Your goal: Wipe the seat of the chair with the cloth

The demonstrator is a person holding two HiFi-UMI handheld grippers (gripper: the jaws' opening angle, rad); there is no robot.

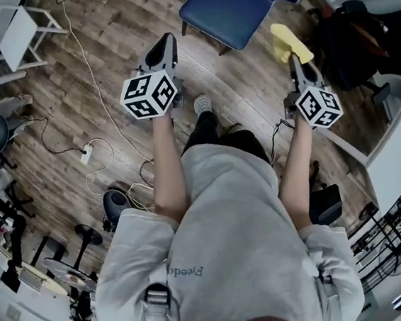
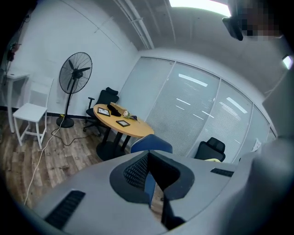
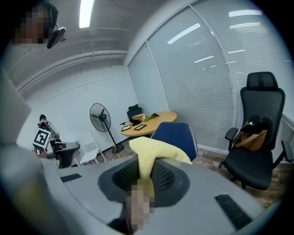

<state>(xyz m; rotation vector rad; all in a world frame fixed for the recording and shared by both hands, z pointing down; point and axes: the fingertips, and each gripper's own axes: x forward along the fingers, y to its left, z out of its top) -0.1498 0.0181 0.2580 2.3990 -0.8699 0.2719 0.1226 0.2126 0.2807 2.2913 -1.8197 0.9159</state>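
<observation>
The soft yellow microfibre cloth [image 1: 289, 41] is pinched in the right gripper [image 1: 295, 64], whose jaws are clenched on a fold, and it hangs in the air just beside the padded blue chair [image 1: 231, 7], clear of the seat. The left gripper [image 1: 164, 46] is closed on nothing (only a sliver of chair shows through). To wipe well, I would lay the loose cloth flat on the seat, press lightly and sweep in overlapping passes, with the hard tips off the padding

The left forearm [image 1: 165, 160] and right forearm [image 1: 296, 171] stretch forward, well apart. The left gripper [image 1: 165, 41] has its jaws closed on nothing. The right gripper [image 1: 295, 61] pinches a yellow cloth [image 1: 289, 40].
</observation>
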